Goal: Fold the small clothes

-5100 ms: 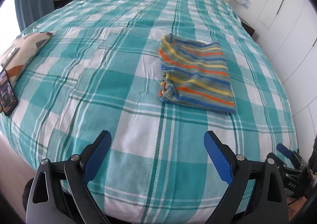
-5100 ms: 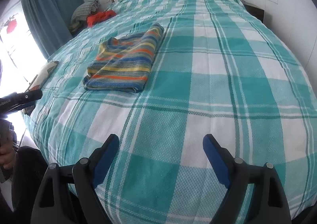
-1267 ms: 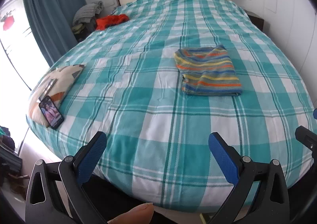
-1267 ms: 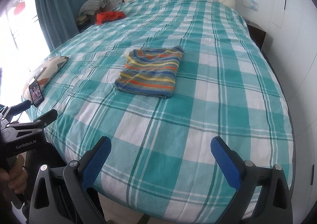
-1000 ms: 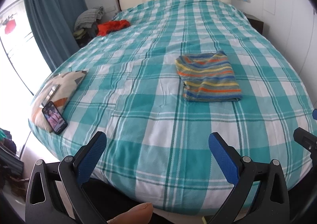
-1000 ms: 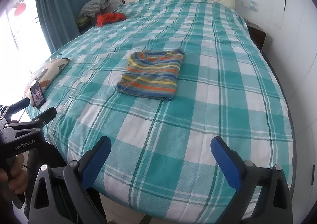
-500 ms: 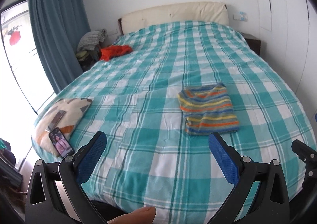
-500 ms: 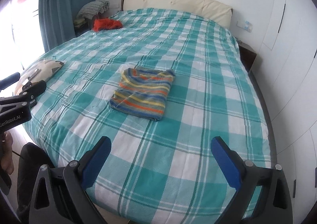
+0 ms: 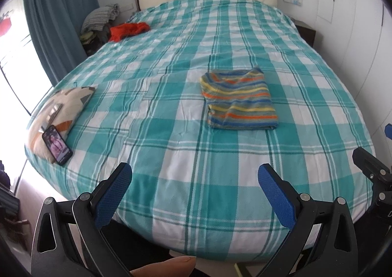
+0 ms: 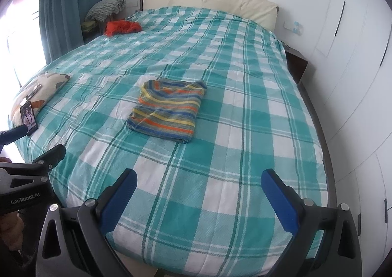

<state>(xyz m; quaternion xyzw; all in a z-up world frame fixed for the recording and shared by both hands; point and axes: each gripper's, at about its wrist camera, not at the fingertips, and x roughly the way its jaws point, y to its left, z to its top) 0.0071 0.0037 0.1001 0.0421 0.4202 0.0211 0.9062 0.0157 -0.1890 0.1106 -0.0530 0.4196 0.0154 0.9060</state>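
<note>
Phone (image 9: 57,145) screen too small to read. Right tool (image 9: 374,171) being cut off at left view's edge. Clothes pile (image 10: 105,11) beside the bed (image 10: 220,179) partly hiding behind bed corner.

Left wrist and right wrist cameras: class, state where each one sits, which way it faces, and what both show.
Left wrist: on the left gripper at the bed's foot, facing the headboard; a fingertip shows below, the right gripper at right.
Right wrist: on the right gripper, right of the left, facing the headboard; the left gripper and hand show at left.
Shared: folded striped garment, phone, red cloth.
</note>
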